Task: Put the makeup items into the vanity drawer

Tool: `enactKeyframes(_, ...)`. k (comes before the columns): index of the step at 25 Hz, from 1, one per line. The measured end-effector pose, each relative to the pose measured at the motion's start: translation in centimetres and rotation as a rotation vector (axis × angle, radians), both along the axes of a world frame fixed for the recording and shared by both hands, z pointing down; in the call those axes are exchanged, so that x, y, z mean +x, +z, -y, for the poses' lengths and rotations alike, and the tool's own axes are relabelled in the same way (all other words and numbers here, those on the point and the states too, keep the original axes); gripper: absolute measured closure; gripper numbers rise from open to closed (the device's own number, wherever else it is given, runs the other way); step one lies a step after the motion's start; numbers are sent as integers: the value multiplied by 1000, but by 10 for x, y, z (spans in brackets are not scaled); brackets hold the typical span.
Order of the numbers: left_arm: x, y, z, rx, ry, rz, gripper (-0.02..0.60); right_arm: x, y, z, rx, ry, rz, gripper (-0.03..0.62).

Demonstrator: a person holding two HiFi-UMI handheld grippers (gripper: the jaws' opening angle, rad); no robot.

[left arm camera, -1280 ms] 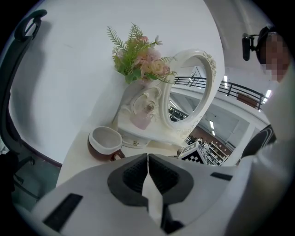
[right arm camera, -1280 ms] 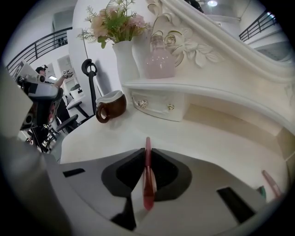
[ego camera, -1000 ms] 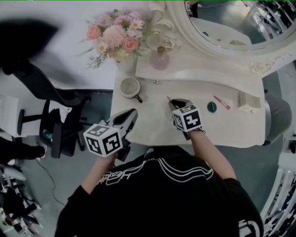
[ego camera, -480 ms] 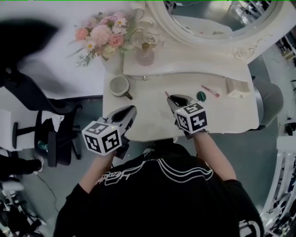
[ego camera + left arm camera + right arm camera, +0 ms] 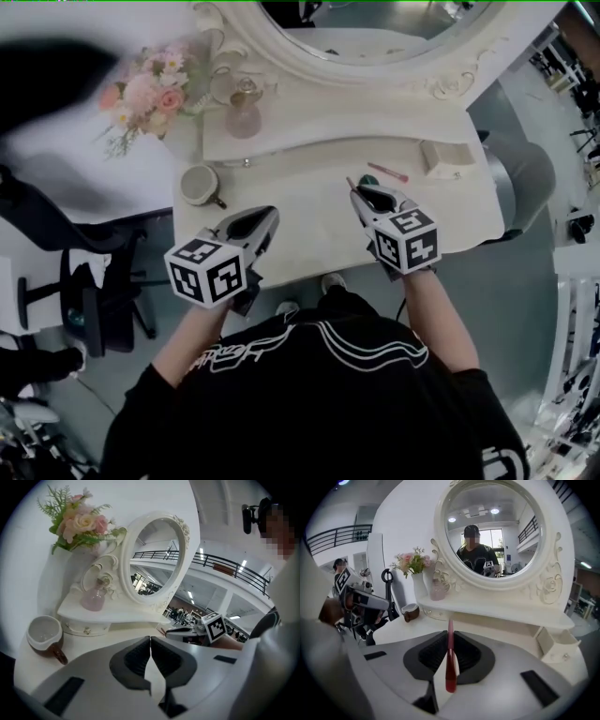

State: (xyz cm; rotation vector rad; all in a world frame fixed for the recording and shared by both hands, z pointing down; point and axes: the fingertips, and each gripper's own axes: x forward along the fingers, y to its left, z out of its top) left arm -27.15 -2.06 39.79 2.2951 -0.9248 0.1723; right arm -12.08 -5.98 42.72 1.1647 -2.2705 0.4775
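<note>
My right gripper hangs over the middle of the white vanity top. It is shut on a thin pink-red makeup stick, which points out past the jaws toward the mirror. On the table just beyond it lie a round green item and another pink stick. Further right, the small white drawer stands pulled out. At the table's near left my left gripper is shut with nothing in it.
A cup sits at the table's left. A pink perfume bottle and a flower vase stand on the raised shelf under the oval mirror. An office chair is left of the table.
Both grippers have moved to the right along the table. The right one, stick still in its jaws, now sits close to the green item. The head view has swung too.
</note>
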Motion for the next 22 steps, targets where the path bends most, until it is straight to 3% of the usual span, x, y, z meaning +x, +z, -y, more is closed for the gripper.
enactKeyframes(11, 107, -7, 25, -11, 67, 28, 554, 107, -11, 15, 36, -56, -55, 531)
enactKeyframes(22, 179, -15, 55, 11, 39, 37, 554, 207, -5, 42, 12, -132, -154, 531)
